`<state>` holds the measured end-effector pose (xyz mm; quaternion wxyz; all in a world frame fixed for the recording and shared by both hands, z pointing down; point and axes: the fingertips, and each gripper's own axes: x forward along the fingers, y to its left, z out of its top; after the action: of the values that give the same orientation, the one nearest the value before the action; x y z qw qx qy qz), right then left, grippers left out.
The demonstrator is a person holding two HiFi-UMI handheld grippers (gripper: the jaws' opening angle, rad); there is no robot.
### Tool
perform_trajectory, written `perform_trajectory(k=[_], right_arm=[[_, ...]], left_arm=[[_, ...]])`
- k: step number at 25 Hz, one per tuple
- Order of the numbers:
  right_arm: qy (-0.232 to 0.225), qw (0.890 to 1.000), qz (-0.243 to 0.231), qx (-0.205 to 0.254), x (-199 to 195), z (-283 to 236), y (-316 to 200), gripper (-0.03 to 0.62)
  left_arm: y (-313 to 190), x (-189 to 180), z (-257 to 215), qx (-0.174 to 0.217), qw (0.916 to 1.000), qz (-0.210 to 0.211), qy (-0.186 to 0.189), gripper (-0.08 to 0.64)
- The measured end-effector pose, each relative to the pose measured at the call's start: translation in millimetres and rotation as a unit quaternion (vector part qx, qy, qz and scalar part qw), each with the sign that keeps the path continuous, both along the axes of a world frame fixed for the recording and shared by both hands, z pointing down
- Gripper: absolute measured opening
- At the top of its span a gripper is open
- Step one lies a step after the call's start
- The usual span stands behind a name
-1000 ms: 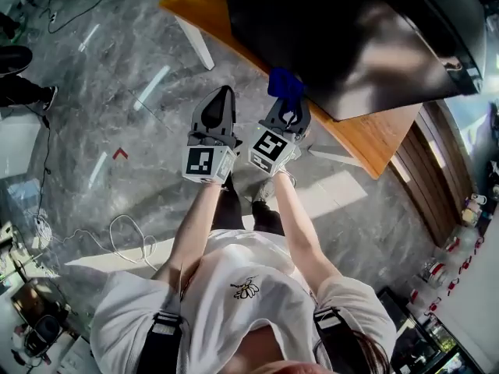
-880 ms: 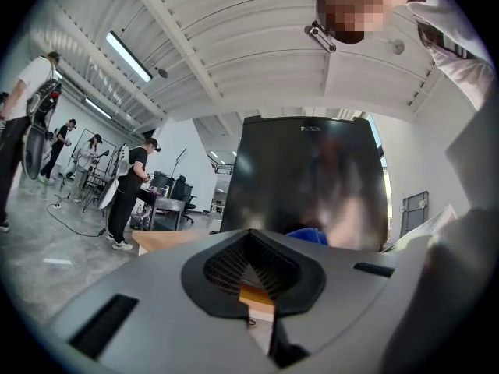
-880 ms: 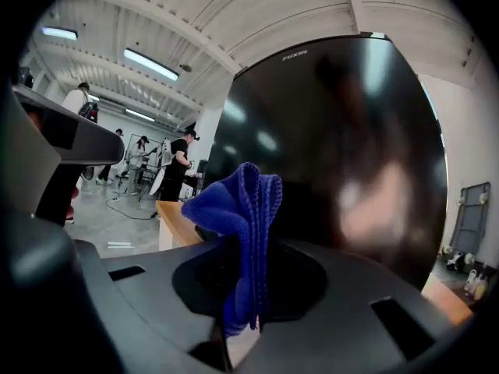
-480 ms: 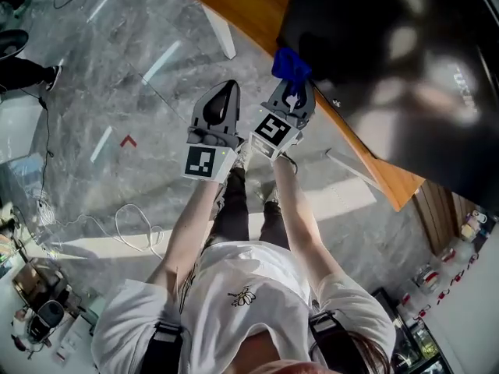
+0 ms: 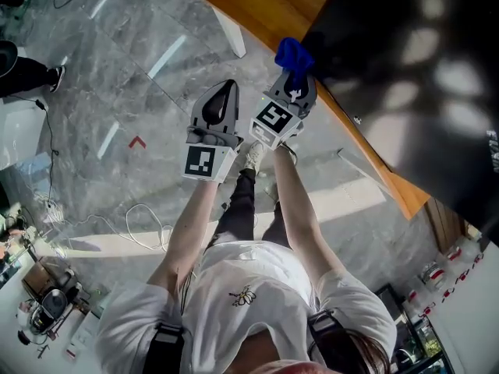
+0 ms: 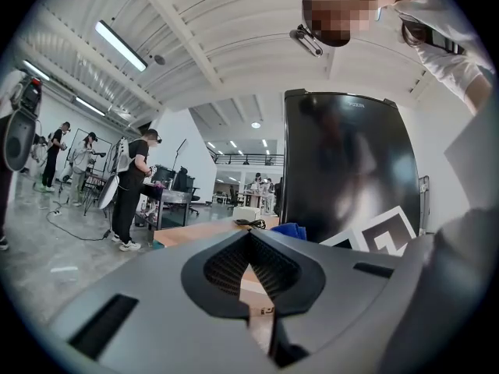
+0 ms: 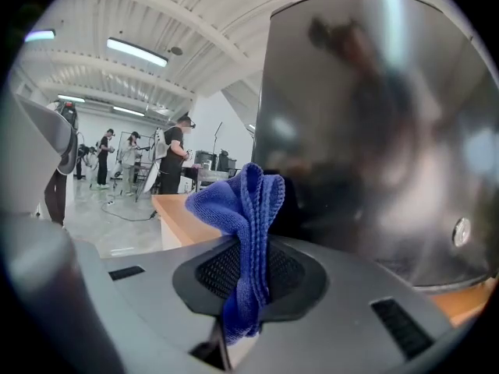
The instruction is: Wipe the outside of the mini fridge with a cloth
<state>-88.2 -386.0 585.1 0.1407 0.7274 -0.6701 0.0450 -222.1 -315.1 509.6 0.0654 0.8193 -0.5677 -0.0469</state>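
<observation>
Hall bystanders (image 7: 173, 158) beyond cloth (image 7: 248, 209) in jaws

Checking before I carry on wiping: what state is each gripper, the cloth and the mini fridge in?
mini fridge: upright on the table, door apparently closed.
cloth: bunched, sticking up beside the mini fridge's edge; contact unclear.
right gripper: shut on the cloth.
left gripper: shut, nothing between its jaws.

Mini fridge (image 7: 374, 131) is showing a glossy black skin, mirroring lights. Cloth (image 7: 245, 209) is reading as blue ribbed knit, matt. Right gripper (image 7: 249, 271) shell is looking like matt grey plastic. Table (image 5: 265, 6) is showing smooth orange wood; floor (image 5: 117, 84) is gleaming like polished grey stone.
</observation>
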Motion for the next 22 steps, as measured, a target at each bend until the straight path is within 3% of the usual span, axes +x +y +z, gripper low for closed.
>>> perform_trajectory(k=[8,22], right_arm=[[-0.007,1.0,0.021,0.004,22,-3,18,0.069],[-0.011,0.998,0.056,0.012,125,-2,115,0.069]], left_arm=[[12,21,-3,0.001,0.9999,0.013,0.005,0.005],[92,131,2,-0.004,0.9975,0.068,0.022,0.005]])
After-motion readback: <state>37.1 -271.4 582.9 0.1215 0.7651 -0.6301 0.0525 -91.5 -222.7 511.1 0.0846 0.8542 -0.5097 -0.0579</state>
